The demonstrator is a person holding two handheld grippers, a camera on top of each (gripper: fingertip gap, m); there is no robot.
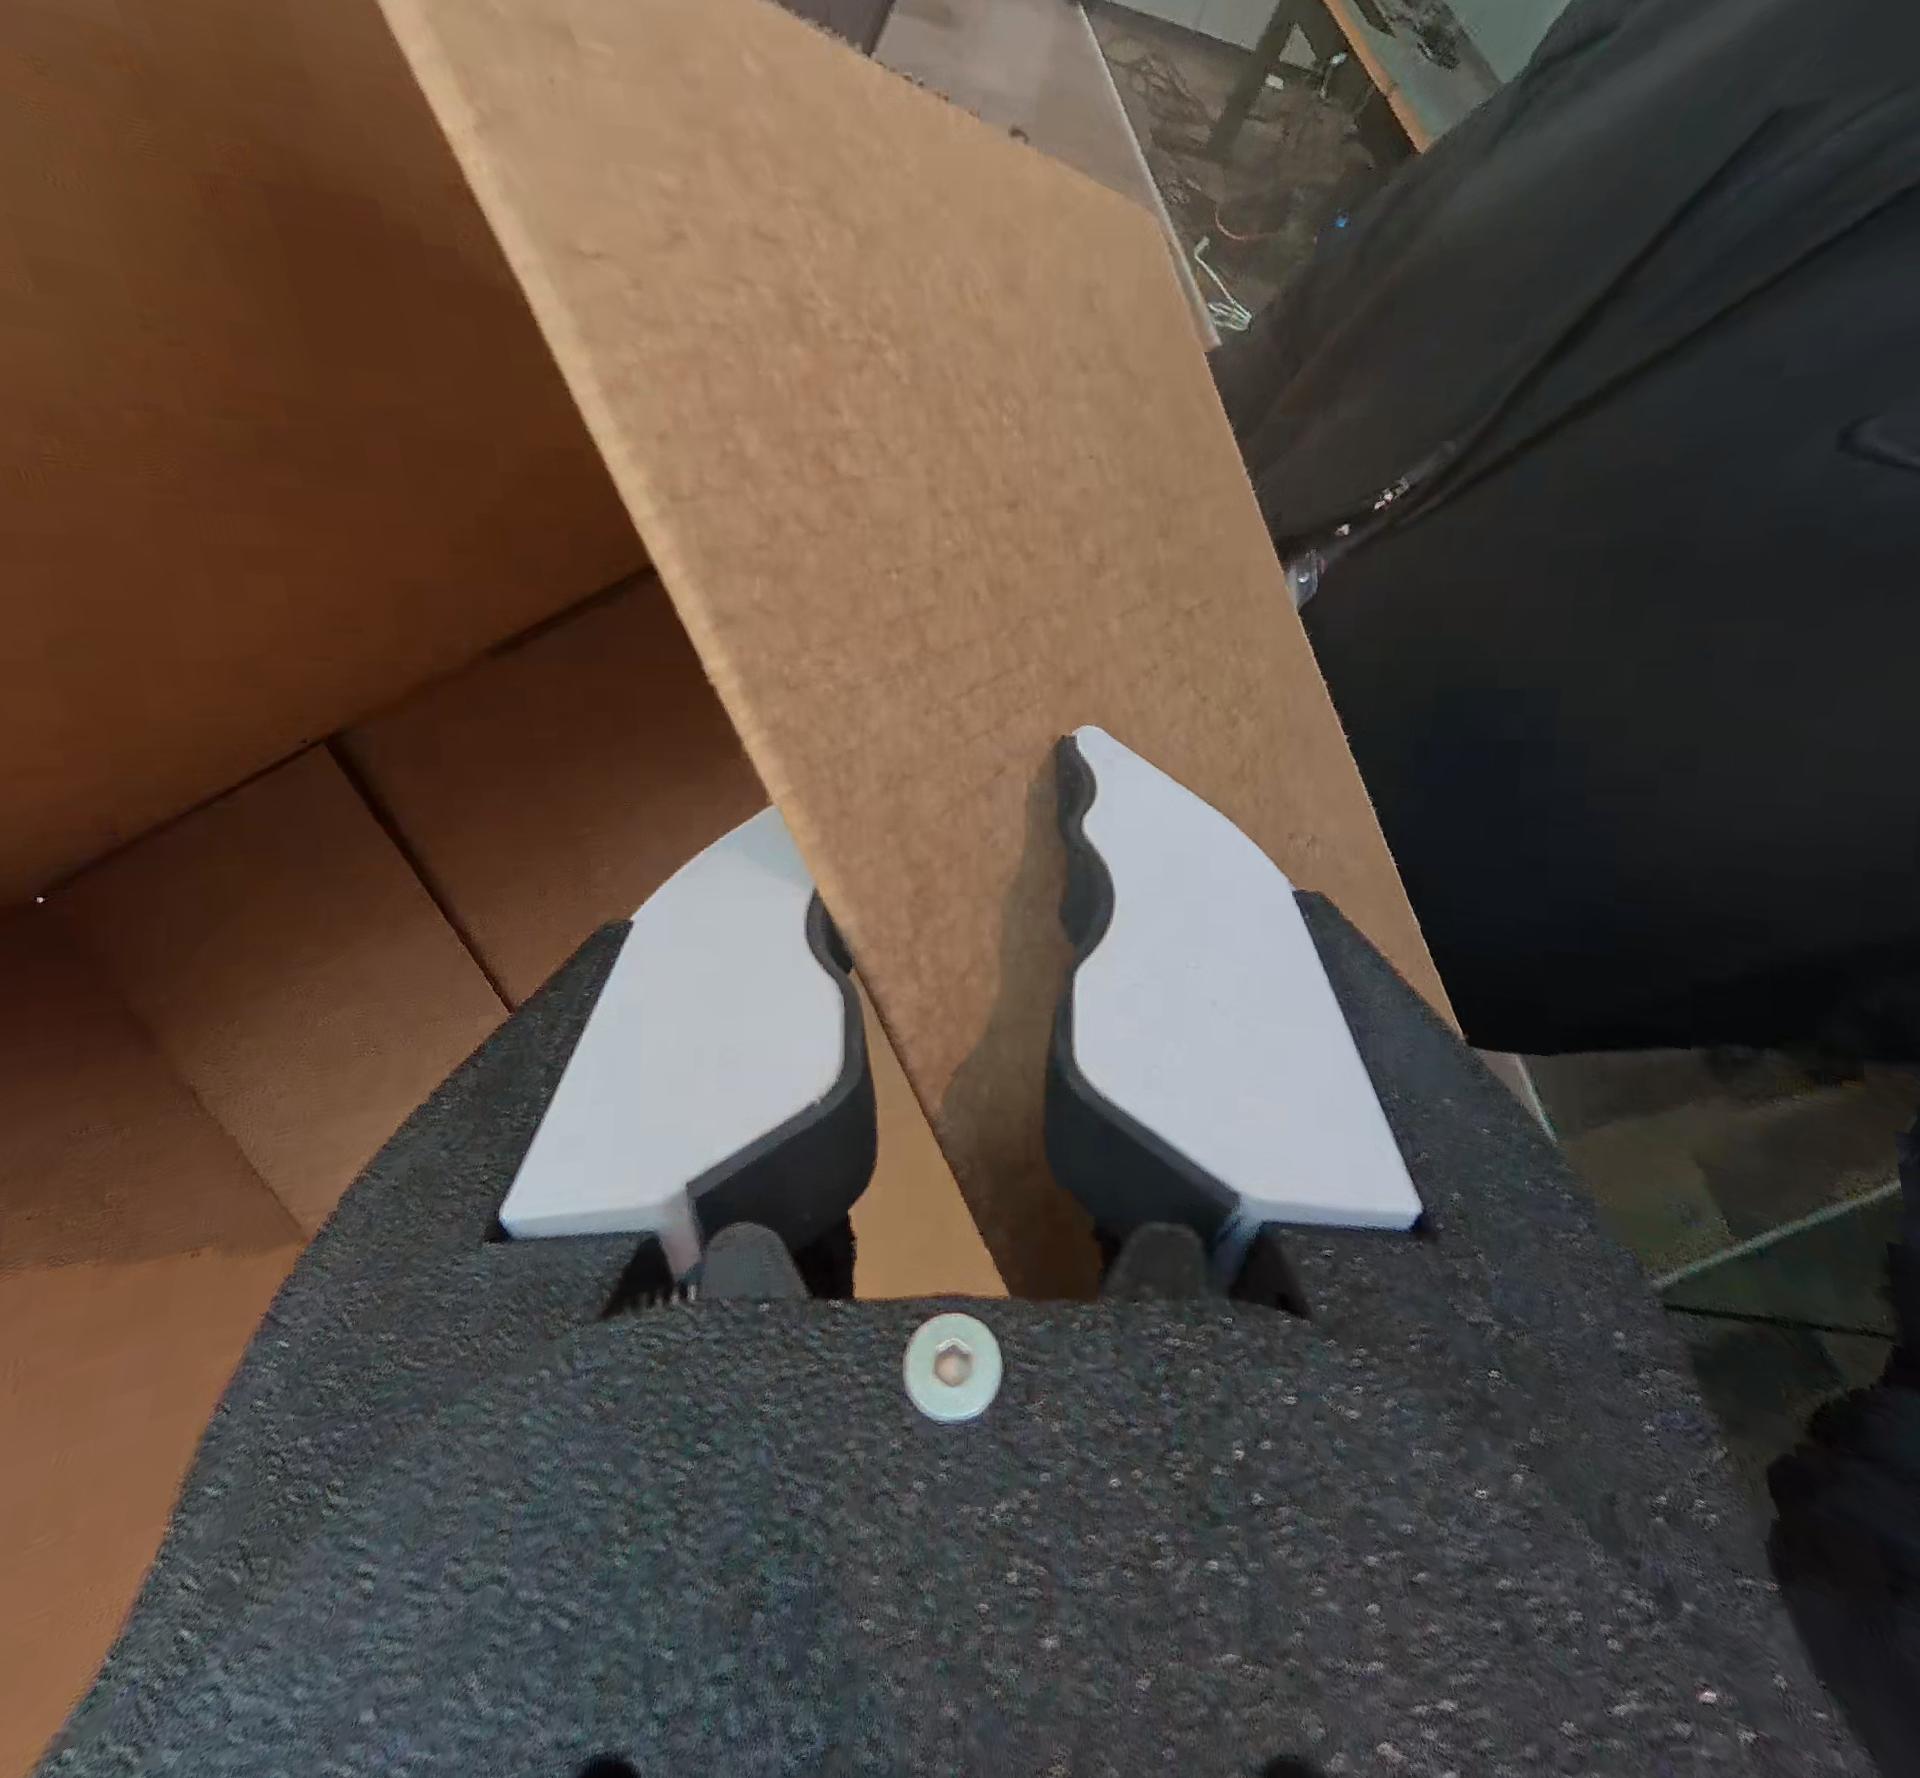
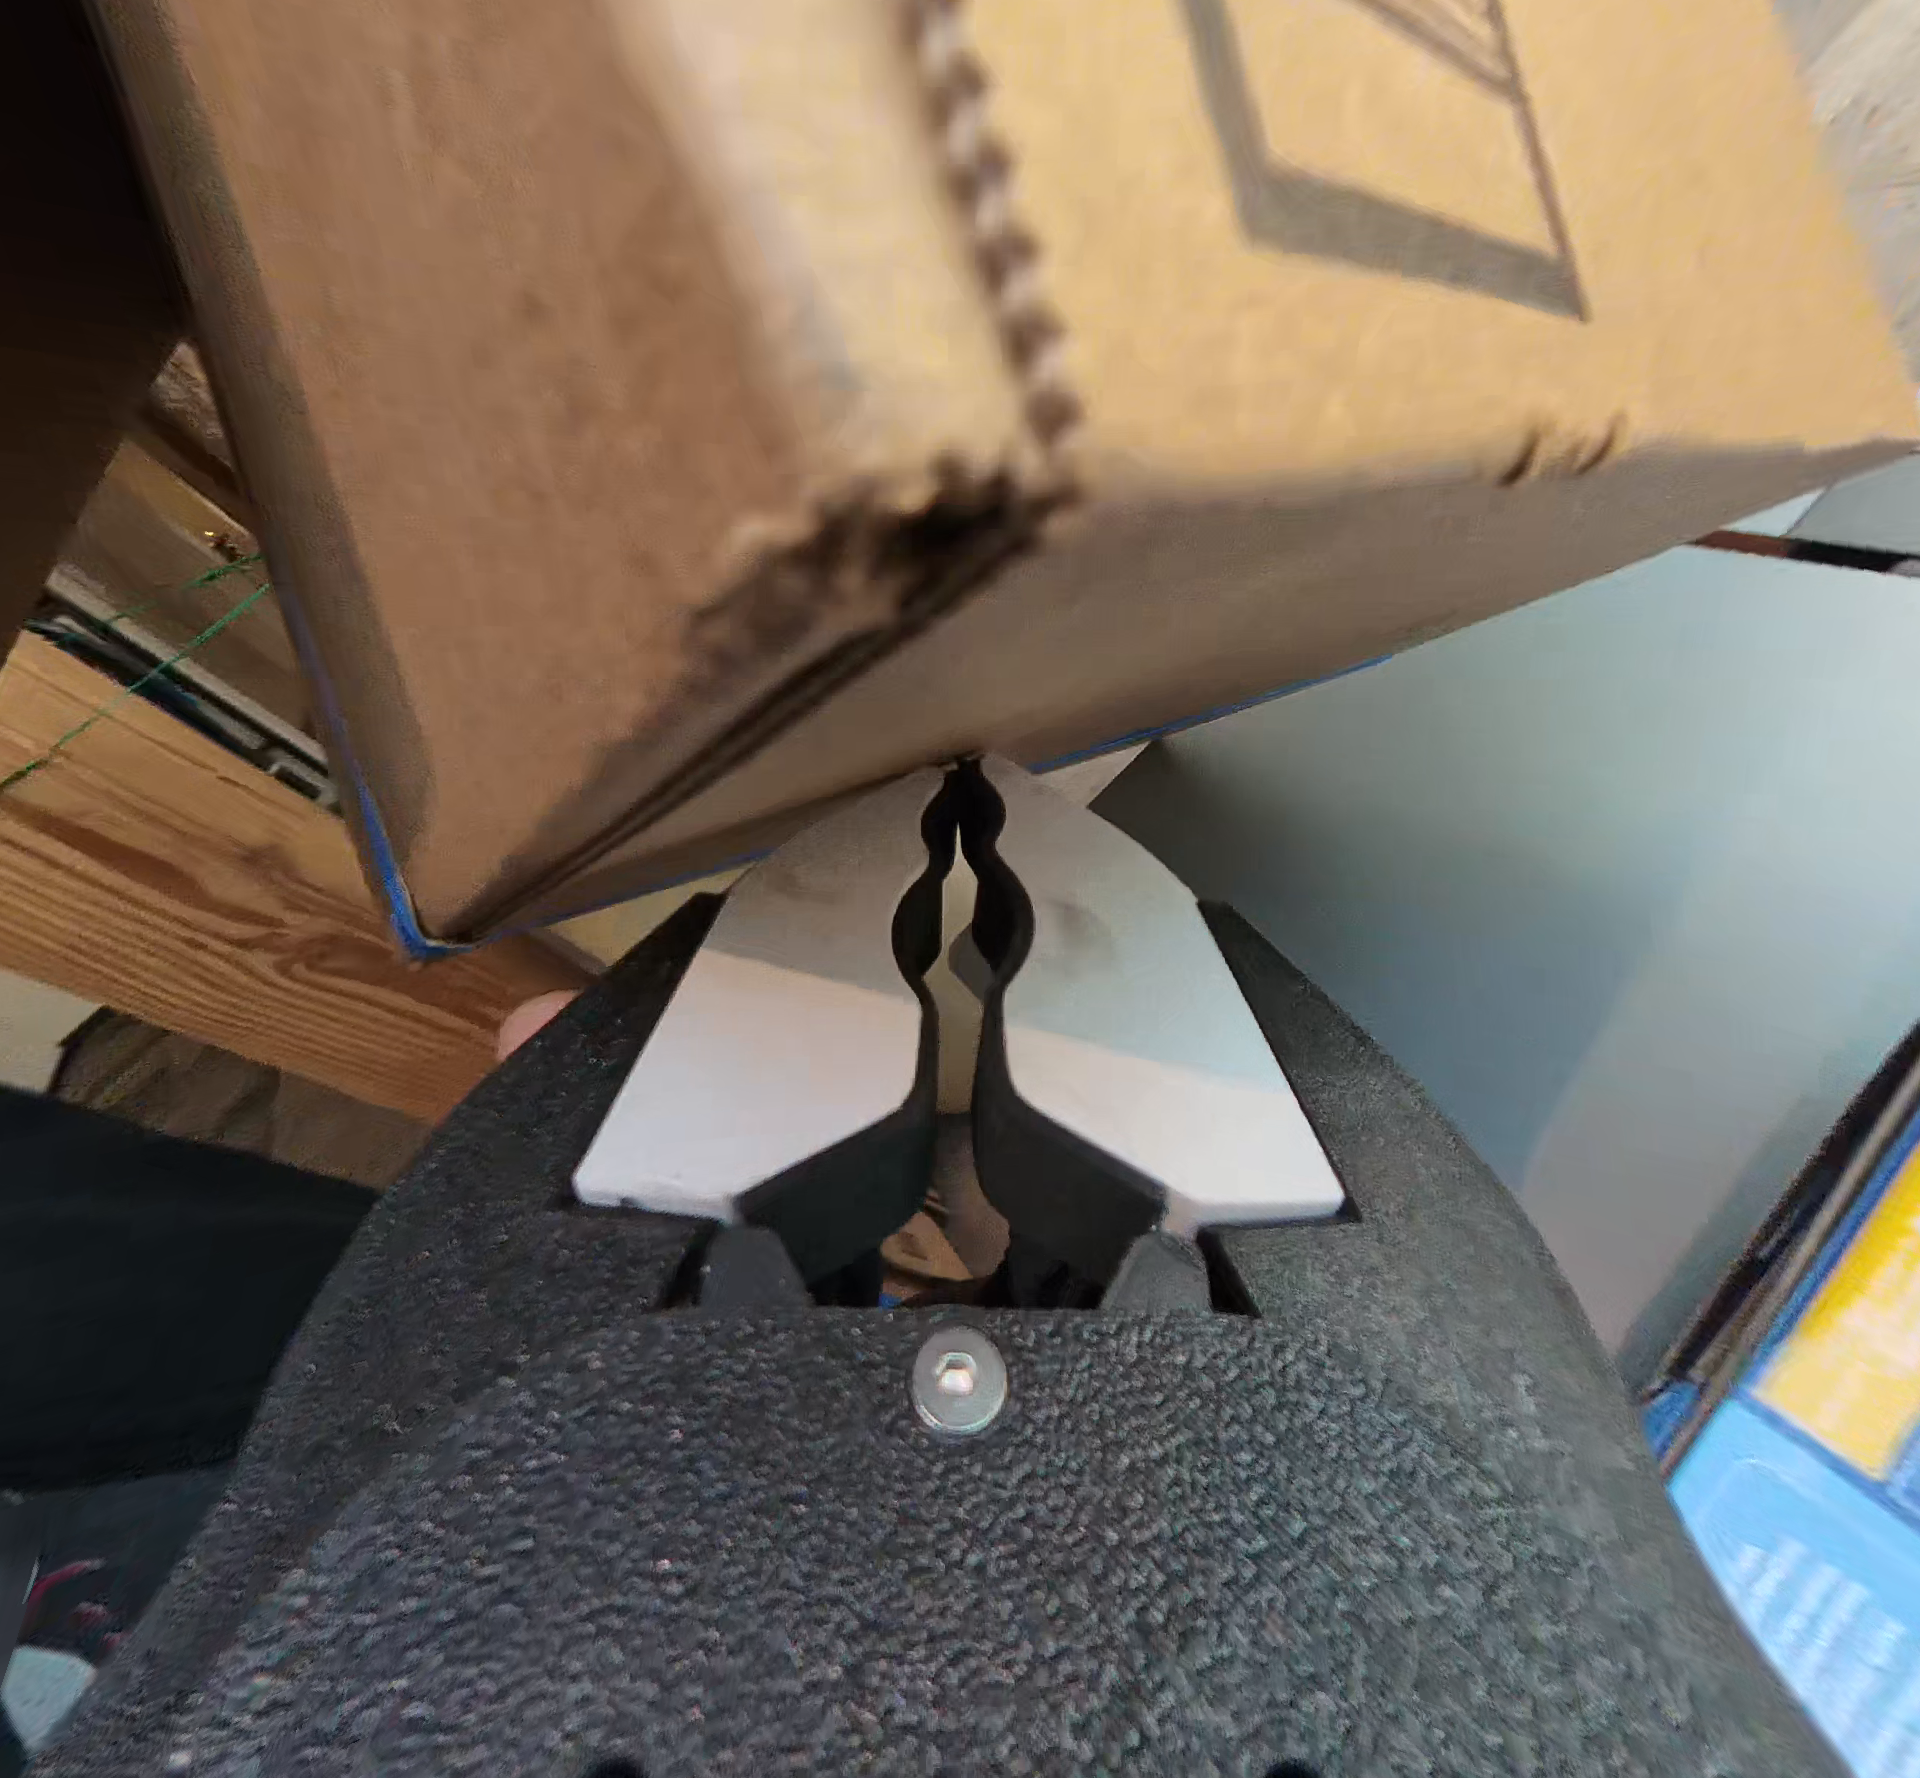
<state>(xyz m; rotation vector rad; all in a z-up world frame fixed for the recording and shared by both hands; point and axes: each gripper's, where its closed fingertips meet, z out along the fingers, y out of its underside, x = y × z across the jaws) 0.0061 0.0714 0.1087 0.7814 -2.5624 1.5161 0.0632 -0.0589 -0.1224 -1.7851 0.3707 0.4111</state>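
Jaws of the left gripper (image 1: 951, 887) stand apart astride a cardboard box flap (image 1: 883, 398); jaws of the right gripper (image 2: 961, 783) are closed, tips touching the cardboard box (image 2: 727, 274) underside.

No writing can be read; the cardboard box (image 2: 935, 274) bears only a printed diamond mark (image 2: 1371, 66).

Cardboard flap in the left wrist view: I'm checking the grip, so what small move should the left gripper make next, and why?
Probably close the left gripper on the cardboard flap. The flap already stands between its two fingers, but a visible gap remains beside it, so nothing pins it yet. The right gripper looks shut at the cardboard box edge.
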